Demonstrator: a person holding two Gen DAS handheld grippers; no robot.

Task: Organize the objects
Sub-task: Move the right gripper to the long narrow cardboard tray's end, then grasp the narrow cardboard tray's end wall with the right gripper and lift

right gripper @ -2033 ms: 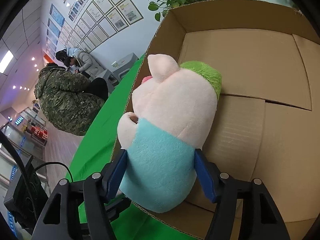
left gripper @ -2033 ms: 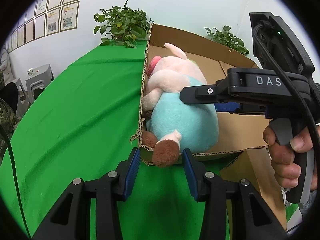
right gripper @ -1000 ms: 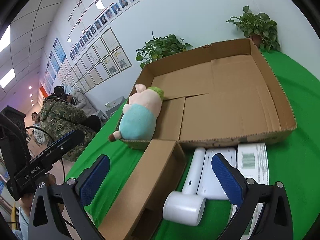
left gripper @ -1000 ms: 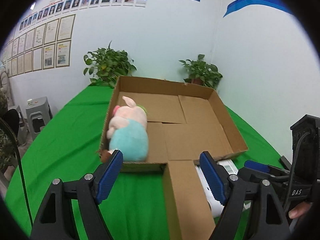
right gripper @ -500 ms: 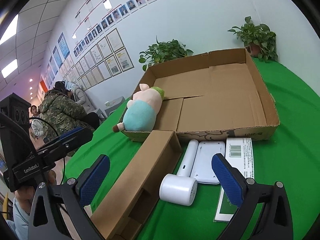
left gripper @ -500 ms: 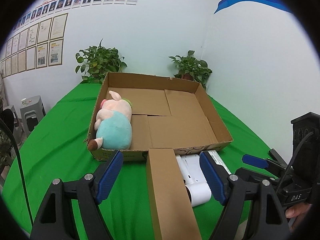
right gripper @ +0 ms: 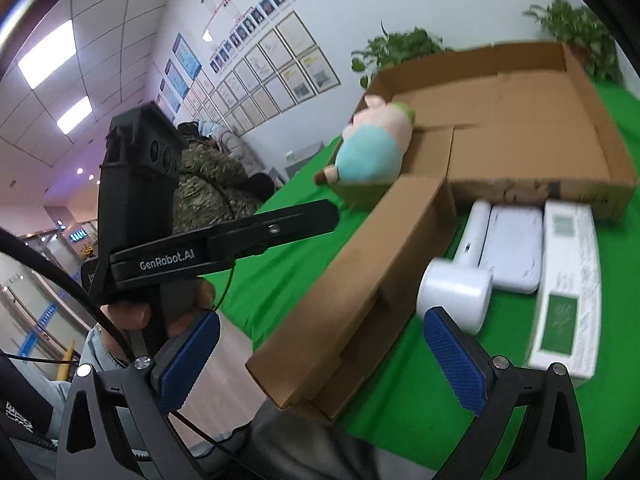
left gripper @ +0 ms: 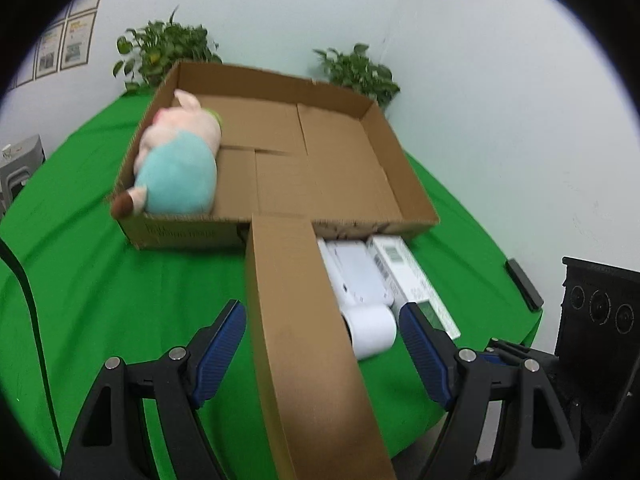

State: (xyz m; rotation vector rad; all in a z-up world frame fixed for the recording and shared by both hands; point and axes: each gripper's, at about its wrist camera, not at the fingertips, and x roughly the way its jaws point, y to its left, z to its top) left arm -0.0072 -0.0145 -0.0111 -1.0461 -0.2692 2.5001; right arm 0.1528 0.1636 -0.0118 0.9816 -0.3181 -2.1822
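**Left claw** (left gripper: 320,344): jaws stood wide, nothing clamped. The long brown cardboard flap (left gripper: 304,340) of the box ran up between the blue pads without visibly touching either.

**Right claw** (right gripper: 320,360): jaws likewise wide and empty, hanging over the near edge of the green cloth-covered surface (right gripper: 420,400); the outer end of the same flap lay between its pads, apart from both.

**Stowed (1):** soft pink pig toy in a pale blue shirt (left gripper: 180,168), lying on its side in the near left corner of the shallow brown cardboard box (left gripper: 384,136), one brown foot over the box's front wall.

**Left outside, as judged (3):** white hair-dryer-shaped device with round barrel (right gripper: 456,288); flat white rounded-rectangular case (right gripper: 512,248), touching the device's handle; long white carton with green label and barcode (right gripper: 564,288), just beside the case. All three lay on the surface against the box's front wall, right of the flap. Task reckoned about a quarter done.

**Edges:** the folded-out flap reached from the front wall past the near edge of the surface and walled off the three items from the left. A small dark bar (left gripper: 524,284) lay at the right edge.

**Open room:** most of the box floor right of the toy was bare; green surface left of the flap was free. The right claw had the clearer line to the remaining items.
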